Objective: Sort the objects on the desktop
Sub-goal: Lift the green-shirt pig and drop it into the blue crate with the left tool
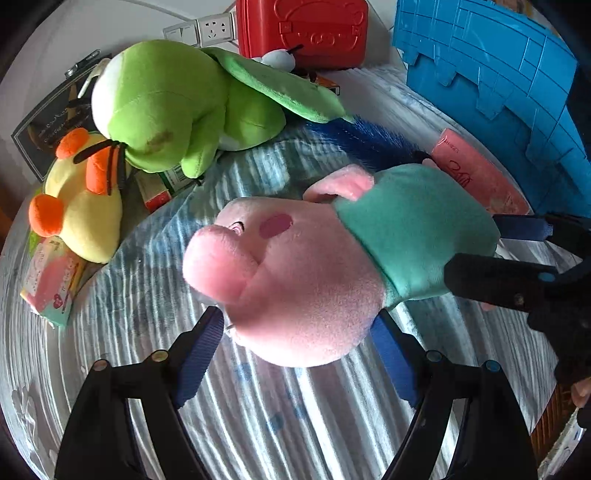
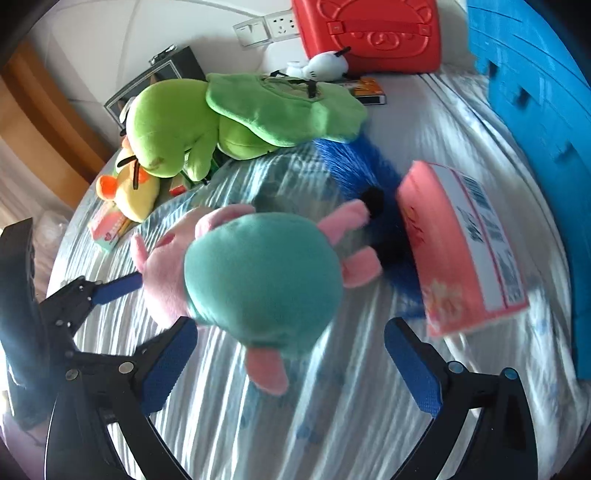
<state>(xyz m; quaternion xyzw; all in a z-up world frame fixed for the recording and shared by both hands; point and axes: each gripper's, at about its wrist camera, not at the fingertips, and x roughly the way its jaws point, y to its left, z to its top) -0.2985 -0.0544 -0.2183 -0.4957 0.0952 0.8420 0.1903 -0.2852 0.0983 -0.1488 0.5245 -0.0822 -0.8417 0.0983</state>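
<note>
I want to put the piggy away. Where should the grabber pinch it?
Probably pinch the pink pig plush across its big round head, coming from above. The head lies between the open left gripper fingers already, and it's soft enough to squash.

A: What covers the surface?
B: A striped cloth (image 1: 258,406) in blue-grey and white, lying in soft folds.
A: And on the white wall (image 2: 110,37) behind?
B: A wall socket (image 1: 216,29), with a light switch (image 1: 181,33) mounted just beside it (both white, with silver frames).
A: At the far left?
B: A wooden panel (image 2: 40,122), orange-brown; what it belongs to cannot be told.
</note>
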